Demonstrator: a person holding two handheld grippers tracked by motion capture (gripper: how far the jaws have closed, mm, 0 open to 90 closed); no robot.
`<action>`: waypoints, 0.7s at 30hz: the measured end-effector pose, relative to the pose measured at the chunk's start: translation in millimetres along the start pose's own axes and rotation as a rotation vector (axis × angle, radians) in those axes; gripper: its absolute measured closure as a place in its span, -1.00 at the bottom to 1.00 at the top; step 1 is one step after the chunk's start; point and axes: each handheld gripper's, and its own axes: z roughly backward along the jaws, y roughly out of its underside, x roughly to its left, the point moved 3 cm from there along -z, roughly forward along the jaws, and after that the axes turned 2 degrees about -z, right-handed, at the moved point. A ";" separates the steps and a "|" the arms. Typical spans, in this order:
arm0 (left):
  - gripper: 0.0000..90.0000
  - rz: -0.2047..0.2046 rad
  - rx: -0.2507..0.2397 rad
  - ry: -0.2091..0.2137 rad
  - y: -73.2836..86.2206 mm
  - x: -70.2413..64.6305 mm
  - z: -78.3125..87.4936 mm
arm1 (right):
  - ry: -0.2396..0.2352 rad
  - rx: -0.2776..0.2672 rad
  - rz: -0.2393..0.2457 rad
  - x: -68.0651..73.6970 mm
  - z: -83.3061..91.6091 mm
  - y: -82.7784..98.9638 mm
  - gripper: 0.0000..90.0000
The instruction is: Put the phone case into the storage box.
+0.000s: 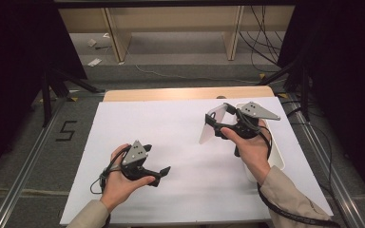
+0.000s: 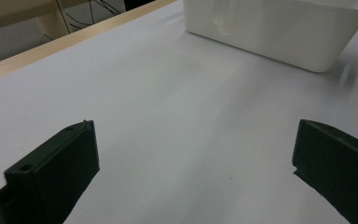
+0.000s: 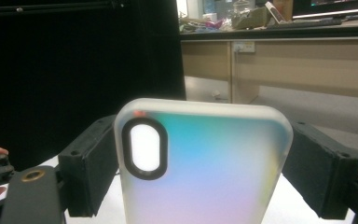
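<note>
Here the person's left hand [image 1: 119, 183] lies low over the near left part of the white sheet [image 1: 180, 137], palm turned up and inward, with the left gripper [image 1: 159, 173] pointing right across the table, its grey three-cornered plate on top and its cable looping back past the wrist. In the left gripper view its two black jaws stand wide apart with only bare white sheet between them, so it is released and grasps nothing. The right hand [image 1: 252, 147] is raised above the right part of the sheet, the beige sleeve [image 1: 290, 199] coming in from the bottom corner, and the right gripper [image 1: 215, 124] points left and away. Its jaws are clenched on a phone case [image 3: 200, 163], one jaw pressing each long edge; the case is translucent, with a faint blue to pink sheen and a dark-rimmed oval camera opening near its upper left corner. In the high view the case hangs tilted off the surface, just beside a white bin [image 2: 279, 32] that stands at the right edge of the table. The sheet covers a pale wooden tabletop [image 1: 185, 93]. Beyond it lie a grey floor with loose cables, wooden desk legs, black drapes on both sides, and a floor mark reading 5 [image 1: 66, 130] at the left.
</note>
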 end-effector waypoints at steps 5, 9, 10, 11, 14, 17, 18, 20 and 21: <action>-1.00 0.001 -0.002 -0.001 -0.2 0.1 0.1 | 0.009 -0.003 -0.003 -2.6 1.5 -1.7 -0.60; -1.00 0.001 -0.003 0.000 -0.3 0.0 0.1 | 0.013 -0.006 -0.004 -4.1 2.4 -3.0 -0.60; -1.00 0.002 -0.004 -0.001 -0.4 0.0 0.1 | 0.015 -0.008 -0.005 -4.5 2.5 -3.2 -0.60; -1.00 0.001 -0.004 -0.001 -0.4 0.1 0.2 | 0.014 -0.008 -0.005 -4.9 2.6 -3.4 -0.60; -1.00 0.003 -0.004 -0.002 -0.3 0.3 0.2 | 0.020 -0.005 -0.006 -6.3 3.2 -3.5 -0.60; -1.00 0.001 -0.005 -0.002 -0.7 0.3 0.5 | 0.023 -0.010 -0.009 -7.7 3.6 -4.2 -0.60; -1.00 0.001 -0.005 -0.003 -0.7 0.3 0.5 | 0.024 -0.009 -0.008 -8.4 3.9 -4.6 -0.60; -1.00 0.002 -0.005 -0.002 -0.6 0.5 0.2 | 0.026 -0.012 -0.010 -9.5 4.6 -5.4 -0.60; -1.00 0.002 -0.006 -0.001 -0.6 0.6 0.1 | 0.029 -0.014 -0.012 -10.3 4.9 -5.7 -0.60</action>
